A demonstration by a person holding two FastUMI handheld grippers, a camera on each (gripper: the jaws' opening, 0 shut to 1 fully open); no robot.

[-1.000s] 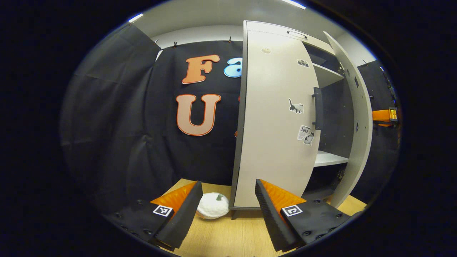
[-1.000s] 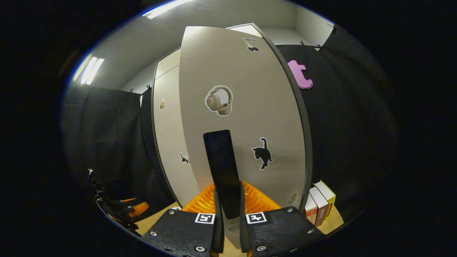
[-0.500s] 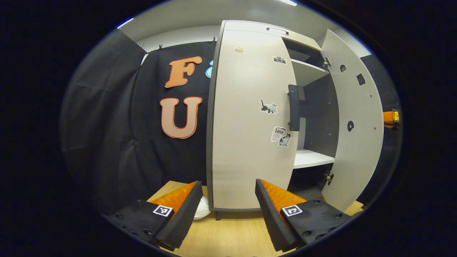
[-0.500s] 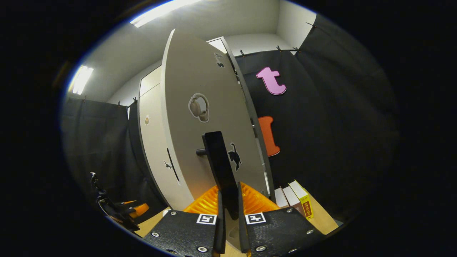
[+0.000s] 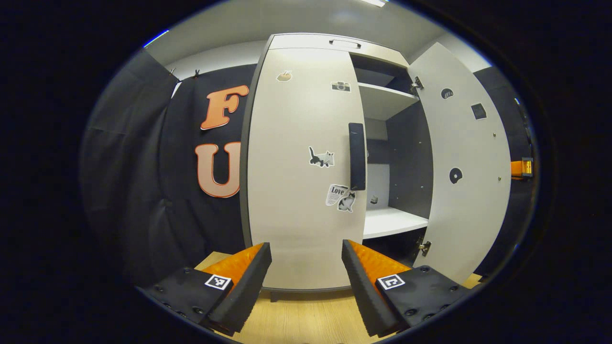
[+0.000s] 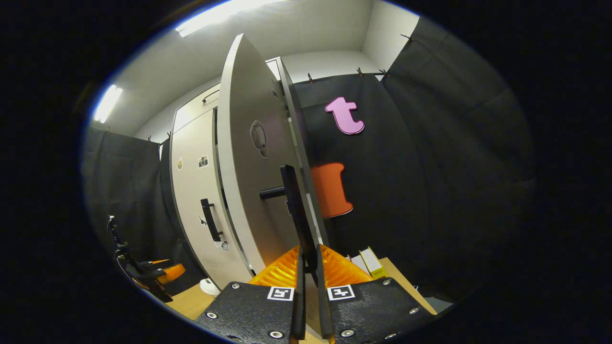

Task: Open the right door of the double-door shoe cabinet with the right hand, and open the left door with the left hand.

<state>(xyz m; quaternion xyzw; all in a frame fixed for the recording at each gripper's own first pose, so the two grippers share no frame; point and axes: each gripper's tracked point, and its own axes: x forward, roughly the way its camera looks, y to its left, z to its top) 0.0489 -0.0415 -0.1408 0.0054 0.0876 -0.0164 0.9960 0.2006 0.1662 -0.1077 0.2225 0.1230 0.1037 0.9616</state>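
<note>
The pale shoe cabinet (image 5: 334,45) fronts the left gripper view. Its left door (image 5: 296,162) is closed, with a black vertical handle (image 5: 357,156) at its right edge. The right door (image 5: 466,167) stands wide open, showing white shelves (image 5: 392,222). My left gripper (image 5: 306,282) is open, low in front of the left door and well short of its handle. In the right gripper view the right door (image 6: 248,157) is nearly edge-on, and my right gripper (image 6: 308,267) is shut on that door's black handle (image 6: 296,215). The left door (image 6: 193,191) and its handle (image 6: 210,220) show behind.
The cabinet stands on a wooden table (image 5: 306,320). Boxed books (image 6: 368,260) lie right of the cabinet, behind the open door. A small white object (image 6: 209,285) sits on the table near the left door. The left gripper (image 6: 153,274) shows far left in the right gripper view.
The right door has swung wider open with my right gripper on its handle. My left gripper has shifted so the left door and its handle now sit straight ahead.
</note>
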